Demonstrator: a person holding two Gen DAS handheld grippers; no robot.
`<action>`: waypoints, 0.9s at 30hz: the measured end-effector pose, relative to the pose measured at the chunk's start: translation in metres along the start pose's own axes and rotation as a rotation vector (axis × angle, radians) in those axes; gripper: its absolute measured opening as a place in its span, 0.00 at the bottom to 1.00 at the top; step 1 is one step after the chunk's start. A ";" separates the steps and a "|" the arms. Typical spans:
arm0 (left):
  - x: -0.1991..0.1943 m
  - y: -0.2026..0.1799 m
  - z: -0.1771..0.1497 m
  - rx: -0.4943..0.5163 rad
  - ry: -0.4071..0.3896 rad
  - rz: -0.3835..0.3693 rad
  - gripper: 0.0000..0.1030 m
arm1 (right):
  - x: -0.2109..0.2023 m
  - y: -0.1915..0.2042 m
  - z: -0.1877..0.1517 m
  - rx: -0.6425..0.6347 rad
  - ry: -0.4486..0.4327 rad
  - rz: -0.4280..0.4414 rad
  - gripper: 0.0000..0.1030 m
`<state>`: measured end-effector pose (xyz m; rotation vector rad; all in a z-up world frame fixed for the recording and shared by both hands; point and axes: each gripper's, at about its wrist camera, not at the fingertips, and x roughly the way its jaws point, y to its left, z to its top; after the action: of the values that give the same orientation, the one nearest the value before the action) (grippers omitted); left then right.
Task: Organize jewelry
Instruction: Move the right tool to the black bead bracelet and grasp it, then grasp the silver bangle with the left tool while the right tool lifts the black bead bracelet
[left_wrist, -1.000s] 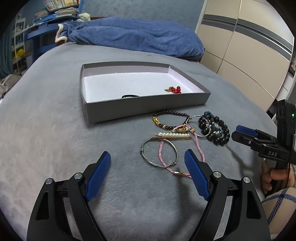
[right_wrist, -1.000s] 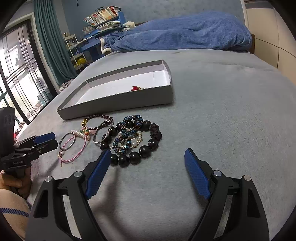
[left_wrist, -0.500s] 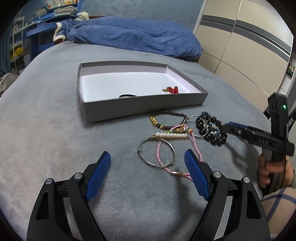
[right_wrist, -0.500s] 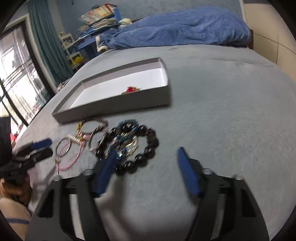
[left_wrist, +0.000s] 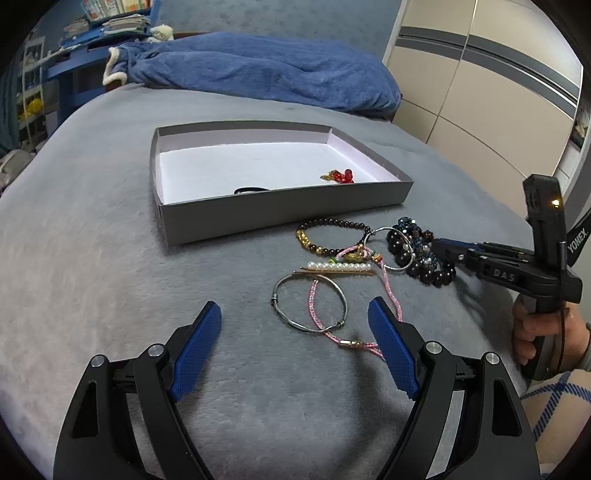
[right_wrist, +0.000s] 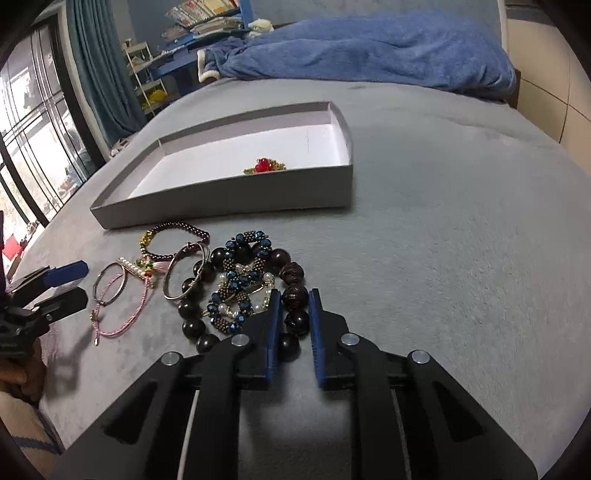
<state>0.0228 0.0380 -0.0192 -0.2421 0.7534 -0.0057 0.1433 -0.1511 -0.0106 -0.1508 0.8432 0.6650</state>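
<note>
Round glossy bead bracelet (right_wrist: 291, 295), plush bedspread (right_wrist: 461, 240)

Shallow box (left_wrist: 280, 208) on the bedspread (left_wrist: 92, 266), charm (left_wrist: 338, 176) inside it, bracelets (left_wrist: 354, 266) clustered just before its near wall, blanket (left_wrist: 258, 79) behind.

My right tool (left_wrist: 443, 251) carries "DAS" on its black body. Behind its upright part, a dark strap (left_wrist: 578, 236) reads "YONEX."
</note>
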 end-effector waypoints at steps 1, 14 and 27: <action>0.000 0.000 0.000 0.003 0.001 -0.001 0.80 | -0.003 -0.003 -0.002 0.006 -0.006 -0.005 0.14; 0.009 -0.005 0.001 0.033 0.049 -0.025 0.80 | -0.034 -0.045 -0.031 0.128 -0.056 -0.038 0.14; 0.025 -0.006 0.008 0.046 0.113 -0.026 0.80 | -0.015 -0.047 -0.022 0.143 0.015 -0.015 0.17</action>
<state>0.0469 0.0315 -0.0289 -0.2090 0.8618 -0.0622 0.1502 -0.2040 -0.0202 -0.0326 0.9006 0.5880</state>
